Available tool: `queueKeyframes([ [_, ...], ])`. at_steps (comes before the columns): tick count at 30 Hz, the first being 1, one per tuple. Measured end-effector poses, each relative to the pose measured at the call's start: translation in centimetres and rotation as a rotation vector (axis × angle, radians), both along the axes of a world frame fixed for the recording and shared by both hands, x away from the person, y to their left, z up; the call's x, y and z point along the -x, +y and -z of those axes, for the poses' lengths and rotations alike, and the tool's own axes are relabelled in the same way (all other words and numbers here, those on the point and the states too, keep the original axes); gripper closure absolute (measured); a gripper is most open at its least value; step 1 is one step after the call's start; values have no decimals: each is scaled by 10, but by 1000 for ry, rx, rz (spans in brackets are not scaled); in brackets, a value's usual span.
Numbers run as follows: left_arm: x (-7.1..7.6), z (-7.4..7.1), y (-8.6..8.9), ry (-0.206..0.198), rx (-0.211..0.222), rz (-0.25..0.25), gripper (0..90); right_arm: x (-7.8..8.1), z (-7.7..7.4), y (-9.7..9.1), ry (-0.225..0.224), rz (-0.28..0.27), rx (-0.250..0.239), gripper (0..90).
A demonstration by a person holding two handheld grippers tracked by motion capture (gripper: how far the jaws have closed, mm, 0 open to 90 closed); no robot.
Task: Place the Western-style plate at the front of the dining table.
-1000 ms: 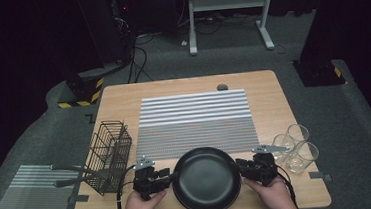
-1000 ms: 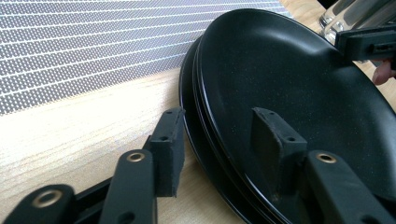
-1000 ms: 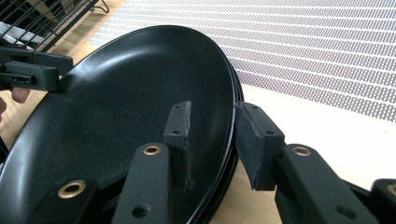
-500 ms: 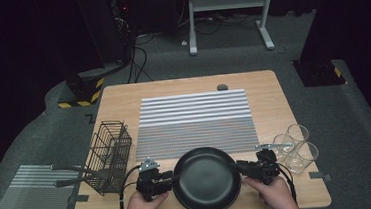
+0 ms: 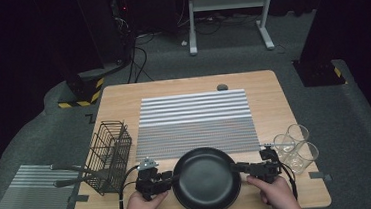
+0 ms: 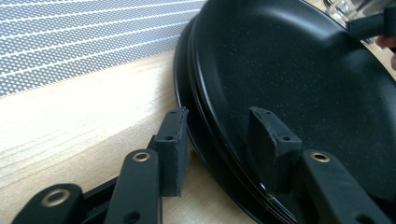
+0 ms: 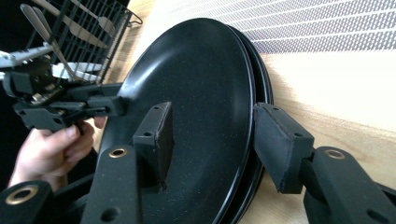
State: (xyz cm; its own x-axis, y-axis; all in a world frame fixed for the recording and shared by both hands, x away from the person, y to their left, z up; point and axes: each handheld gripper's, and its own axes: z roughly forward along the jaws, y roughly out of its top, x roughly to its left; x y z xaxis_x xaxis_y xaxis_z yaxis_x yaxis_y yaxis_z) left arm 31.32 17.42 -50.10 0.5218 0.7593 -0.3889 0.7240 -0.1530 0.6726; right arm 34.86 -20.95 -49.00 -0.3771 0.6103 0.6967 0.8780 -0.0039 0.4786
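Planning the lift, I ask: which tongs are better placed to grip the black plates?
Probably the left. The left tongs straddle the rim of the black plates, pads close beside it. The right tongs straddle it too, but their jaws have just been opening.

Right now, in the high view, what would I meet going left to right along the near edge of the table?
Wire basket → left gripper → stack of black plates → right gripper → three clear glasses.
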Motion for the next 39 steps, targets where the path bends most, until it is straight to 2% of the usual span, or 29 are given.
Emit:
queueKeyframes([
  [2,0,-1,0,2,-15,6,581,-1,0,0,19,10,-18,470],
  [4,0,-1,0,0,-14,15,582,-1,1,0,21,3,-15,473],
  [5,-1,0,2,5,-2,22,583,-2,-1,-1,26,-19,-2,479],
  [8,-2,1,4,17,16,24,587,-3,-1,-2,40,-41,2,484],
  [11,-1,0,3,12,10,16,594,-3,-1,-3,56,-43,2,486],
  [14,0,0,3,14,9,9,596,-3,-2,-3,44,-49,11,494],
  [16,0,-1,3,18,9,9,596,-3,-2,-3,68,-39,-2,497],
  [21,1,-3,2,24,-1,19,602,-3,-3,-3,74,-47,30,541],
  [22,0,-3,3,23,-8,38,602,-3,-4,-3,78,-51,39,545],
  [23,0,-3,3,24,-9,39,601,-2,-5,-2,68,-53,60,559],
  [27,1,-3,2,21,-13,30,599,0,-7,0,60,-47,92,594],
  [31,2,-4,2,15,-17,31,604,1,-6,1,52,-31,93,609],
  [35,3,-5,1,16,-17,32,598,4,-7,5,8,-25,134,639],
  [38,3,-5,1,10,-18,31,607,4,-8,5,8,-22,146,654],
  [39,3,-6,1,17,-3,38,617,4,-8,6,4,-19,155,668],
])
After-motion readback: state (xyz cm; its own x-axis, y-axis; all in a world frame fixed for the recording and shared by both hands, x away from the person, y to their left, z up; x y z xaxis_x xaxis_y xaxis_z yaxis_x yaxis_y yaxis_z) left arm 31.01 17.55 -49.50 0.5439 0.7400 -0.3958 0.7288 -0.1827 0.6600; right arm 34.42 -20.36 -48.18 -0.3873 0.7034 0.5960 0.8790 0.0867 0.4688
